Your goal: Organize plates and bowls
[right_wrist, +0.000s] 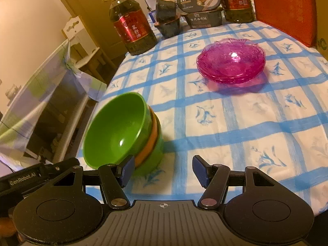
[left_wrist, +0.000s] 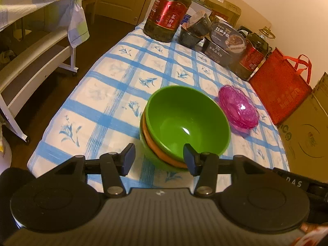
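Observation:
A stack of bowls stands on the blue-checked tablecloth: a green bowl (left_wrist: 184,121) on top, an orange one (left_wrist: 162,153) under it and a green one at the bottom. The stack also shows in the right wrist view (right_wrist: 116,131). A stack of pink glass plates (left_wrist: 238,109) sits to its right, also in the right wrist view (right_wrist: 230,61). My left gripper (left_wrist: 158,158) is open, just in front of the bowl stack, holding nothing. My right gripper (right_wrist: 163,171) is open and empty over the cloth, to the right of the bowls.
At the table's far end stand two large oil bottles (left_wrist: 168,14) (left_wrist: 252,55), dark food tubs (left_wrist: 194,30) and boxed meals (left_wrist: 223,43). A red bag (left_wrist: 280,88) and cardboard boxes (left_wrist: 305,137) line the right side. A white bench (left_wrist: 30,65) stands left of the table.

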Action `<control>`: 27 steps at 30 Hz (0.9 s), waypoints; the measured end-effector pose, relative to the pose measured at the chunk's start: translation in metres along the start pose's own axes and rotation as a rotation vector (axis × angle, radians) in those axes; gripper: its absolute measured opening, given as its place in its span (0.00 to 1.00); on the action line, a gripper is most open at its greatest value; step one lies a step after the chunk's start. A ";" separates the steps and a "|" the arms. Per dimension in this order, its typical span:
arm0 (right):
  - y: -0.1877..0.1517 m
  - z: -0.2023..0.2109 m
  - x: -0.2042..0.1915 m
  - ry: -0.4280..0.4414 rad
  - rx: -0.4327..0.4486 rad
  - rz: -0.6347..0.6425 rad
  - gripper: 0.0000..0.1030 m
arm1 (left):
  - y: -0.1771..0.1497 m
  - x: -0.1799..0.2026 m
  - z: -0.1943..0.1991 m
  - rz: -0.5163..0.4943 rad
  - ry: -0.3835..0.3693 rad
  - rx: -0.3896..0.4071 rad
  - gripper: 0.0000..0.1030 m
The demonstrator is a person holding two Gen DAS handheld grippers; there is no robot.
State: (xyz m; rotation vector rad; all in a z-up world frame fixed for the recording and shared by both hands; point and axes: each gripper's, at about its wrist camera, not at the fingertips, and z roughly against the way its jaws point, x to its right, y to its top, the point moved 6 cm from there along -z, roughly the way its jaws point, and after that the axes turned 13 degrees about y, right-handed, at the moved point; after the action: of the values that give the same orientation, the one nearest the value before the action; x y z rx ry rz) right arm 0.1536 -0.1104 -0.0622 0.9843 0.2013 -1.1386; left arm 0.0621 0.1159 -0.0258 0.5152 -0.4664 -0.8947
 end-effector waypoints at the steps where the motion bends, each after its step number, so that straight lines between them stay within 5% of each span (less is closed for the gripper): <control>1: -0.002 0.001 0.001 -0.005 -0.002 0.000 0.60 | -0.002 -0.001 0.002 0.000 0.001 0.001 0.47; 5: -0.012 0.005 0.004 -0.018 -0.010 -0.008 0.63 | -0.007 -0.004 0.007 -0.001 0.000 0.003 0.52; 8: -0.018 0.010 0.004 -0.025 -0.013 -0.007 0.66 | -0.010 -0.006 0.010 -0.002 -0.003 0.005 0.66; 27: -0.045 0.021 0.015 -0.160 -0.063 0.068 0.69 | -0.034 -0.006 0.017 -0.105 0.008 -0.011 0.74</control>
State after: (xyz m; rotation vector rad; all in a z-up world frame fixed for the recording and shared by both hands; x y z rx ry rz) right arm 0.1163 -0.1394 -0.0839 0.8343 0.0738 -1.1359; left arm 0.0283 0.0994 -0.0342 0.5368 -0.4303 -0.9954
